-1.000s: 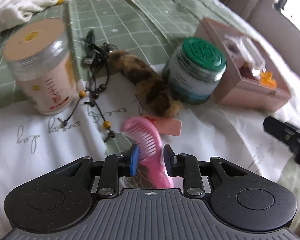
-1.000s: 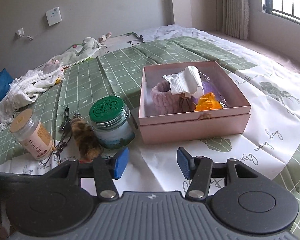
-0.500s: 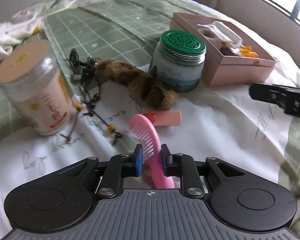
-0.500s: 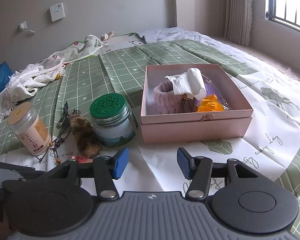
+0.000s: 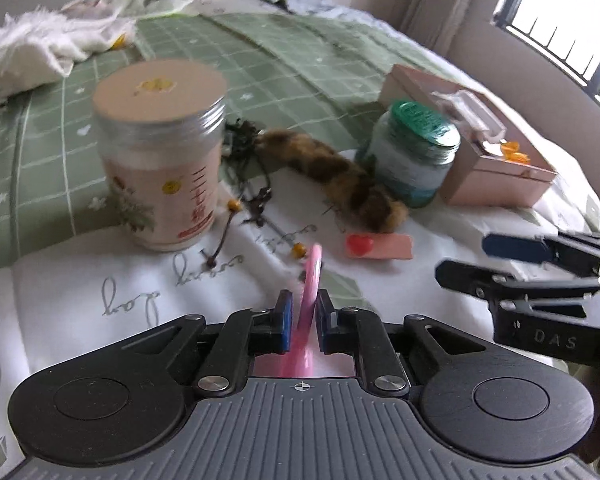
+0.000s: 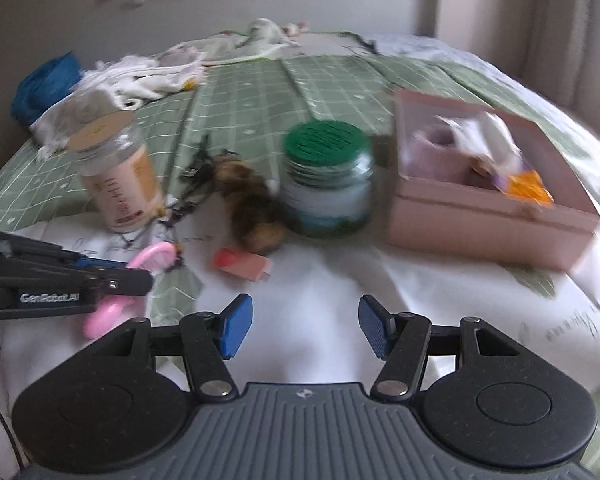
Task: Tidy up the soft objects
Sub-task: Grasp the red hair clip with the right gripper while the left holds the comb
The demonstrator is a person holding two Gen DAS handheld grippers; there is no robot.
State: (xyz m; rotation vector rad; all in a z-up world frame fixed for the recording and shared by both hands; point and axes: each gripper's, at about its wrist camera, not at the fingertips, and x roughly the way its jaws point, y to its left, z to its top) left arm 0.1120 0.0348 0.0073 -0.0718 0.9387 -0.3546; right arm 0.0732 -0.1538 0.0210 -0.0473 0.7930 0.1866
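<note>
While my left gripper (image 5: 303,318), jaws just closing, pinches the pink comb (image 5: 310,292) on edge to lift it off the white sheet (image 5: 80,280), my right gripper (image 6: 306,328) hovers wide, empty; the furry brown tail (image 5: 332,176) lies beside the green-lidded jar (image 5: 414,160), near the pink box (image 6: 488,216).

Daylit barred window (image 5: 556,36) beside a green-checked bed (image 5: 284,56).

White sheet (image 6: 324,300) ahead of the right gripper (image 6: 305,328) is lying bare, giving open passage. Beyond it, pink block (image 6: 242,265), furry brown piece (image 6: 252,208) and green-lidded jar (image 6: 326,184) are standing in a row, pink box (image 6: 488,212) blocking right. Left gripper (image 5: 302,322) is crowding the left side.
</note>
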